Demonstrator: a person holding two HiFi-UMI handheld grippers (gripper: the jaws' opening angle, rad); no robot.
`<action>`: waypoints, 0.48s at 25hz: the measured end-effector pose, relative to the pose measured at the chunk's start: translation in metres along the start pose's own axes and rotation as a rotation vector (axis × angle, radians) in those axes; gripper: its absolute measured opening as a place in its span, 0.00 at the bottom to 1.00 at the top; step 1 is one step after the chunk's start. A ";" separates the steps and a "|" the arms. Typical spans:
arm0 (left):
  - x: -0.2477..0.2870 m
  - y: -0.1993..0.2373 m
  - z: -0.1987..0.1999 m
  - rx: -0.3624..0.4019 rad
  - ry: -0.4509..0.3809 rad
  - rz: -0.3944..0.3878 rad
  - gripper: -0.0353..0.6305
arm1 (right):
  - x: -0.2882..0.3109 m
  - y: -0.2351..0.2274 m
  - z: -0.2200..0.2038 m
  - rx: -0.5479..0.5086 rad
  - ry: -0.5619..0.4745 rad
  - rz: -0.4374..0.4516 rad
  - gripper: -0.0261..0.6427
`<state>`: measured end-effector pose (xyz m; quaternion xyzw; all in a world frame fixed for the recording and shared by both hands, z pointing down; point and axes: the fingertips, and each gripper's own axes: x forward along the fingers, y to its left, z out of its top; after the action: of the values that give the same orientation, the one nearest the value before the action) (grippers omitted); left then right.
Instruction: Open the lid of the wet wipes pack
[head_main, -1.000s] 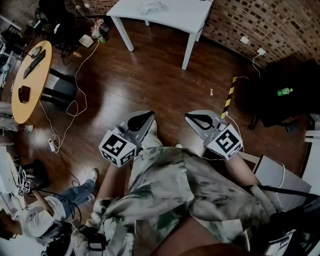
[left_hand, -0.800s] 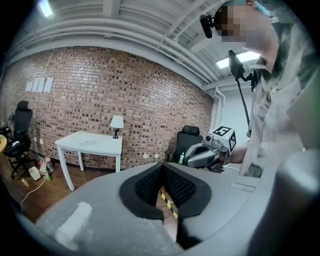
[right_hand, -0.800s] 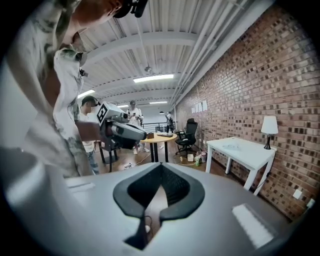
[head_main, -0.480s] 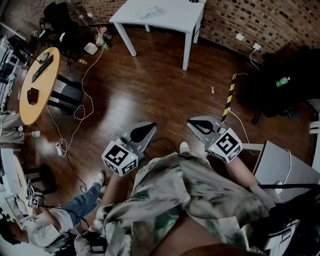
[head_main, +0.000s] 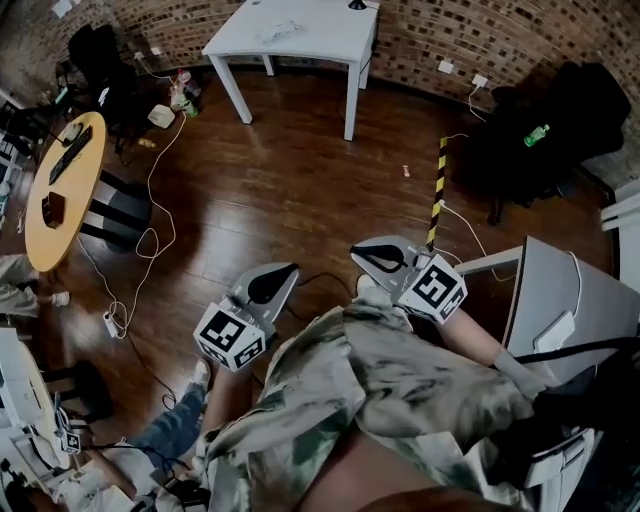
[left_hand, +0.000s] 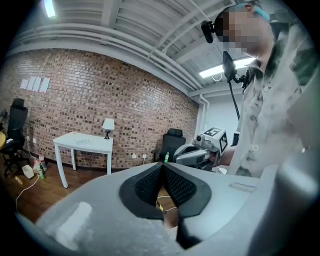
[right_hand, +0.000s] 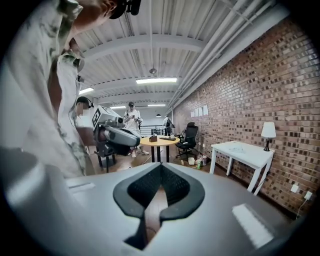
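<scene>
left gripper (head_main: 270, 284) and right gripper (head_main: 377, 258): fingers closed on nothing; wipes pack not in sight; likely light, squashy body, stiff lid; grab lid's front lip

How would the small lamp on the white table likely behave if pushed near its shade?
The lamp would probably tip rather than slide: its shade sits high on a thin stem over what looks like a small base. It seems light for its size, so a low push might slide it across the smooth white table.
</scene>
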<state>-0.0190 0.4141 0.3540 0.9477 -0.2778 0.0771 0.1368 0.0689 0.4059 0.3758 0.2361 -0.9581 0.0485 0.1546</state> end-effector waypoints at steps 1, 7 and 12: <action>-0.007 -0.001 -0.001 0.002 0.000 -0.001 0.05 | 0.004 0.009 0.000 0.003 0.005 0.006 0.04; -0.018 -0.021 -0.002 0.030 -0.002 -0.036 0.05 | 0.000 0.035 0.008 -0.044 -0.019 0.020 0.04; -0.019 -0.042 -0.003 0.022 0.004 -0.070 0.05 | -0.013 0.045 0.013 -0.058 -0.016 0.005 0.04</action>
<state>-0.0121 0.4585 0.3436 0.9581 -0.2434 0.0774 0.1294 0.0551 0.4494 0.3580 0.2292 -0.9610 0.0190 0.1538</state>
